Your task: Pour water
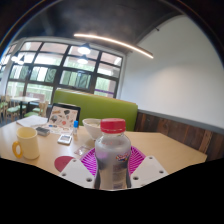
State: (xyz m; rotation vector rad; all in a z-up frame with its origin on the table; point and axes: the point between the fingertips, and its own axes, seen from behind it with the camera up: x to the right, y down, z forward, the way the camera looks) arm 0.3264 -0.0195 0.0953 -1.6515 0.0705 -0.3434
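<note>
A clear plastic bottle [112, 158] with a red cap and a small red label stands upright between my gripper's [112, 168] fingers. Both magenta pads [88, 160] press against its sides, so the gripper is shut on it. The bottle's base is hidden below the fingers. Beyond the fingers, on the wooden table [165, 147], a white bowl [90, 128] sits just behind the bottle. A cream mug [26, 142] with a handle stands farther to the left.
A laptop [62, 115] and papers [33, 121] lie at the table's far side. A small blue item [65, 139] lies left of the bowl. A green bench back [100, 106] and large windows stand behind. Bare tabletop extends to the right.
</note>
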